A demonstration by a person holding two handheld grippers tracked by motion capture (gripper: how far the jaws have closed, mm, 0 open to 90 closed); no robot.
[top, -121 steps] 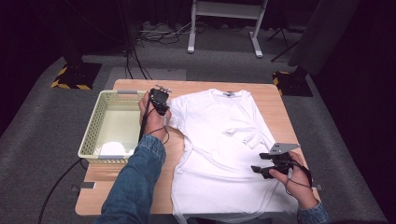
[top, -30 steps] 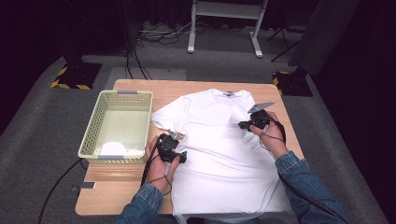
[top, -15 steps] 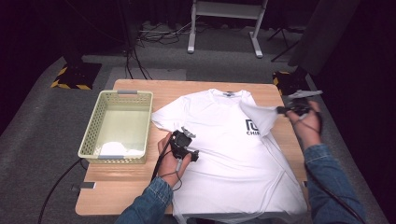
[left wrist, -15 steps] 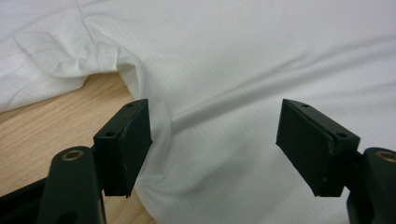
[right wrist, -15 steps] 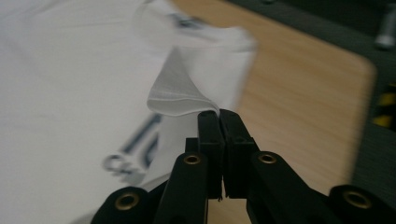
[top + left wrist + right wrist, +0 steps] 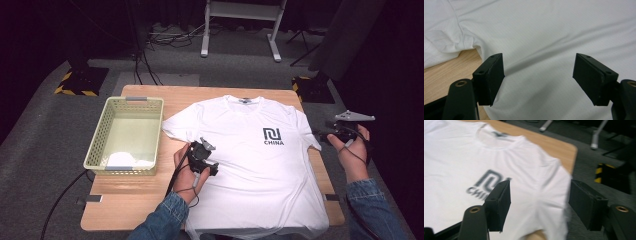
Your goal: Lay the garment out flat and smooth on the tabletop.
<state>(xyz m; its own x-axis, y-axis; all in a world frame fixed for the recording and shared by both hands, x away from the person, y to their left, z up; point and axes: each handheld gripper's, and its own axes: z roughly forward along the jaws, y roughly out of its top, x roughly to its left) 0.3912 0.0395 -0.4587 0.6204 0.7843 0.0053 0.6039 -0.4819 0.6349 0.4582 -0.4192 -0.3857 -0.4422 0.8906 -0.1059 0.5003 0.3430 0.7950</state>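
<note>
Shirt (image 6: 250, 165) lies flat on the surface (image 6: 150, 200), collar far, hem near; left tool (image 6: 202, 155) hovers released over its left side, while right tool (image 6: 330, 134), jaws just opened and empty, sits off its right sleeve.

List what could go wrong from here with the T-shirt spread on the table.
1. The T-shirt's hem hangs over the table's near edge; a tug toward the person could drag it off.
2. The left tongs stand open just above the cloth by the left sleeve, where it is already rumpled; closing there may bunch it further.
3. The right tongs, whose jaws have just been opening with nothing between them, are off past the table's right edge; the right sleeve lies loose near that edge and may slip over.
</note>
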